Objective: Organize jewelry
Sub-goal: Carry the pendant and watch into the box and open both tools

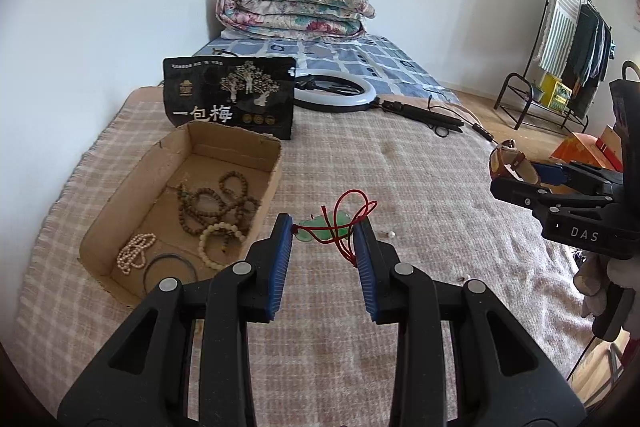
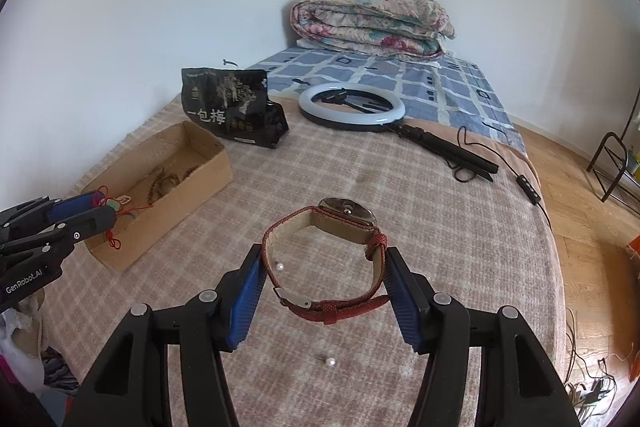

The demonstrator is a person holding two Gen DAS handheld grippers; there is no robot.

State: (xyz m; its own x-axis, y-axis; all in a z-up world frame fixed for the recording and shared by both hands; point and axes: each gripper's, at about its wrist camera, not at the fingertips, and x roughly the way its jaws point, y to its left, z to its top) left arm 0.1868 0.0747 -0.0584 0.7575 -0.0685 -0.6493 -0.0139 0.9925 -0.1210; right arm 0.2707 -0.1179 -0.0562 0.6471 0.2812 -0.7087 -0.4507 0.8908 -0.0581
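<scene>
We hold the left tool (image 1: pixel 324 239) above the plaid blanket (image 1: pixel 400 163) that covers the near part of the bed, its blue pads drawn in narrow on a green jade pendant (image 1: pixel 320 229) and its red cord (image 1: pixel 352 215). The cord loops up above the pads and trails down beside the right one.

Just left of that tool sits the open cardboard box (image 1: pixel 264 195). Inside it lie brown wooden bead strands (image 1: pixel 218 205), a cream bead bracelet (image 1: pixel 218 241), a small pearl strand (image 1: pixel 134 251) and a thin dark ring (image 1: pixel 170 269). A black snack bag (image 1: pixel 230 97) with white characters stands against the box's far end.

Our right tool (image 2: pixel 326 263) is spread about half wide, its pads pressing from both sides on the red strap of a wristwatch (image 2: pixel 340 251). The watch case sits at the far side of the loop and the buckle at the near side, and the whole loop hangs clear of the blanket.

Two loose pearls stay on the blanket: one (image 2: pixel 280 267) seen through the strap loop near the left pad, the other (image 2: pixel 330 361) nearer to us, between the tool's arms.

Farther back a ring light (image 2: pixel 352 107) on its folded black stand lies flat, and a folded floral quilt (image 2: pixel 372 23) rests on the blue checked sheet (image 2: pixel 452 91) by the far wall. A clothes rack (image 1: pixel 568 39) stands on the wooden floor at far right.
</scene>
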